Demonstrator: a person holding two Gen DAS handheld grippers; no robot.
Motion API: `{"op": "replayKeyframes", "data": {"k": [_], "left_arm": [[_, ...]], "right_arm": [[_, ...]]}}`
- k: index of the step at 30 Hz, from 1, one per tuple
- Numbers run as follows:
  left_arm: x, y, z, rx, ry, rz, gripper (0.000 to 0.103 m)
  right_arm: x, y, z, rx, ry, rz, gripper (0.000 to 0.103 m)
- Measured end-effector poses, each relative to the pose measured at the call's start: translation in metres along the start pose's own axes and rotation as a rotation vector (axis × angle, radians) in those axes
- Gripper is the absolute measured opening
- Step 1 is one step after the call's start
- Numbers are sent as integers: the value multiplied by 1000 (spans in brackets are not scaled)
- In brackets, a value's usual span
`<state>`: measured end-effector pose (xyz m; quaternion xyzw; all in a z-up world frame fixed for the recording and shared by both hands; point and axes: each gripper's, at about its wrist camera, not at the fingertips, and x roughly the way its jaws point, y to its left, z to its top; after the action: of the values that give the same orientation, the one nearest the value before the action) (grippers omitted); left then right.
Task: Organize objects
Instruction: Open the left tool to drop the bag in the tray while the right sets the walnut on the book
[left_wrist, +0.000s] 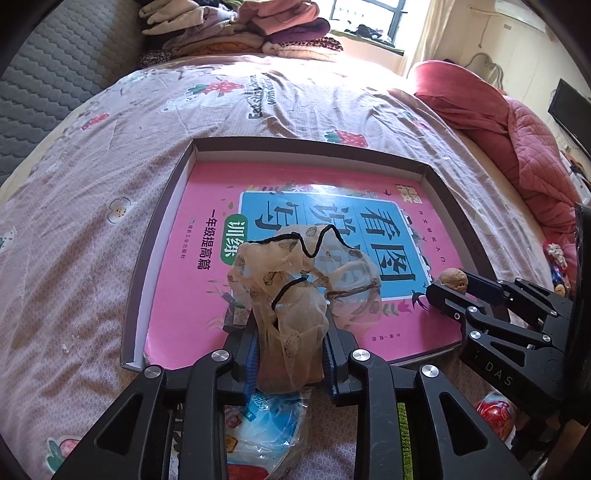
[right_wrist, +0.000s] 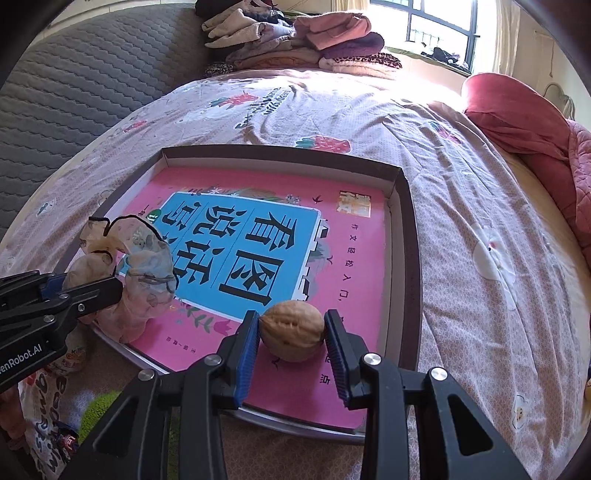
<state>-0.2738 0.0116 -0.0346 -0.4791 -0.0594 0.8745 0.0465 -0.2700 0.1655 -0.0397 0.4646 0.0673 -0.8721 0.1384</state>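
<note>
left wrist view: left tongs (left_wrist: 290, 354) loosely around sheer beige drawstring pouch (left_wrist: 291, 295), jaws parted, over pink book (left_wrist: 207, 266) in shallow grey box (left_wrist: 155, 258).
right tongs (right_wrist: 291, 343): clamping brown walnut (right_wrist: 291, 330) above book.
left to do: set both down; bed clutter remains.

The crumpled translucent beige mesh bag (left_wrist: 288, 295) covers part of the pink book's (left_wrist: 207, 206) title. Small packets below the black left tool (left_wrist: 291, 363) are cut off and unreadable.
</note>
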Motion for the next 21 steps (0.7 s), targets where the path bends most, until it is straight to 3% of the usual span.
{"op": "replayKeyframes", "data": {"k": [21], "left_arm": [[-12,12,9,-54,-57,13,49]], "right_arm": [[-11,0,5,8,-7,-27,36]]}}
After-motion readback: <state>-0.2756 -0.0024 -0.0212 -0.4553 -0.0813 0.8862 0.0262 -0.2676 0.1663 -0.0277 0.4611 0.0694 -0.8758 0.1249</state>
